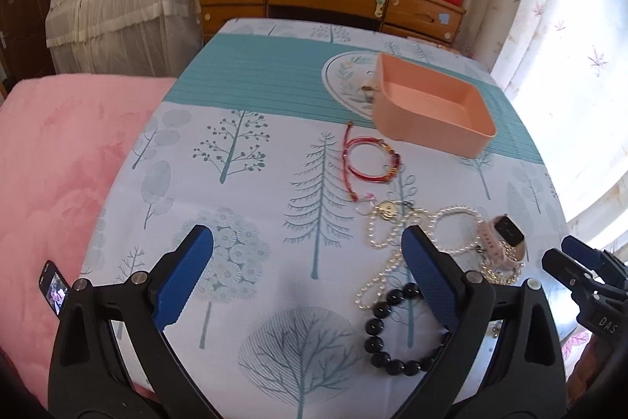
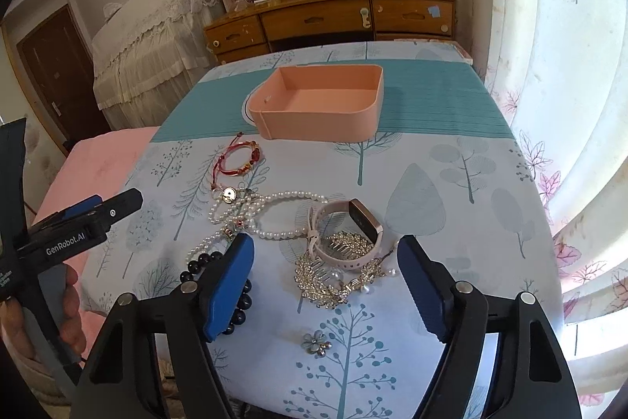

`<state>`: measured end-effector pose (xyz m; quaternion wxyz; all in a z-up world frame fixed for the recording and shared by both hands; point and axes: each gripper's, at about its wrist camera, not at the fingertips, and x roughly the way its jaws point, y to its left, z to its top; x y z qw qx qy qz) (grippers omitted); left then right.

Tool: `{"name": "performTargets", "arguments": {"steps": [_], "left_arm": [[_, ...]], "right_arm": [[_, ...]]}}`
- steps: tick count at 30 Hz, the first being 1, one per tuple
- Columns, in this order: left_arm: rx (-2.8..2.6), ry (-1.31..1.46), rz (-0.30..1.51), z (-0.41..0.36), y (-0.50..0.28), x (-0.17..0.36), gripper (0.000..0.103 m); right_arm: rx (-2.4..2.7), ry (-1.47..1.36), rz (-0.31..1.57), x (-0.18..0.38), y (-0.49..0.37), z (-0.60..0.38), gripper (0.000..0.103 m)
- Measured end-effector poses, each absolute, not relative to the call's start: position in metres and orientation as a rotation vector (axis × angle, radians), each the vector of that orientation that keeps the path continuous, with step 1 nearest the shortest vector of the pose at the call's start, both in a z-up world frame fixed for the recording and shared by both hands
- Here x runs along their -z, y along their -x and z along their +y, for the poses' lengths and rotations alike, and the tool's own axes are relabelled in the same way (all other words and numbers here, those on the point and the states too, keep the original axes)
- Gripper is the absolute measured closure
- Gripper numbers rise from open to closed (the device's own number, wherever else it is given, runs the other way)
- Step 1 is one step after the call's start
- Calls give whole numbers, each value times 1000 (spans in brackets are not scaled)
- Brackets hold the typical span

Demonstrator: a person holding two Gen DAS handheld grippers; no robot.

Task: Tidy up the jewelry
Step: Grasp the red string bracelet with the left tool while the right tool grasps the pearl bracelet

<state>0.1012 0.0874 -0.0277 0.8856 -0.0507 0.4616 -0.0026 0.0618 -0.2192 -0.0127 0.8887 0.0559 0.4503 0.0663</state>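
both my tongs are spread wide with nothing in them. the left tongs [image 1: 308,242] hang low over the near side of the worktop [image 1: 255,73], which has a pale blue tree-print cloth on it. one blue pad sits over a flower print, the other right above the string of black round beads [image 1: 392,332]. the right tongs [image 2: 325,250] are just over the silver rhinestone leaf hair comb [image 2: 333,277], and the pale pink smartwatch with the dark screen [image 2: 353,230] lies touching it on the far side.

going outward: the white pearl strands [image 2: 274,218] are tangled just left of the watch, with a small gold round pendant [image 2: 227,195] at their far end. the red cord bracelet with little gold beads [image 2: 237,160] is further on, apart from the pile. near my right tongs, closer to me, there's a tiny grey flower-shaped brooch [image 2: 316,342] by itself.

the peach plastic open tray [image 2: 322,105] is at the far middle of the worktop and looks empty, so i'd say sorting hasn't really started. this is the lining-up-for-the-first-pick stage.

next move, my guess: drop the right tongs onto the comb or the watch band and clench. tricky bit is they overlap, so one could drag the other. i'd go for the band where it arches up, lift slowly, then carry it over to the tray.
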Motion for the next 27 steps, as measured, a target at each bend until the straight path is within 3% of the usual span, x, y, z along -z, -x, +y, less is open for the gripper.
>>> {"name": "performTargets", "arguments": {"steps": [11,12,16,23,25,27], "left_arm": [[35,35,1077,96,-174,51,7],[41,25,1091,94,-182,54,8],[74,2,1198,84,-216,71,31],[165,80,1306,67,-259,98,35],[171,54,1300,61,-266,101,35],[172,17,1305,57,-274,103,35]], "right_arm": [[-181,-109,1066,34,-132,-227,38],[-193,-105,1083,36,-141,-227,39],[-257,-87,1166,45,-176,-221,45],[-394,1,1322,80,-225,-193,45],[-412,31,1354,91,-233,-185,53],[-445,92,1339,94,-238,-176,54]]}}
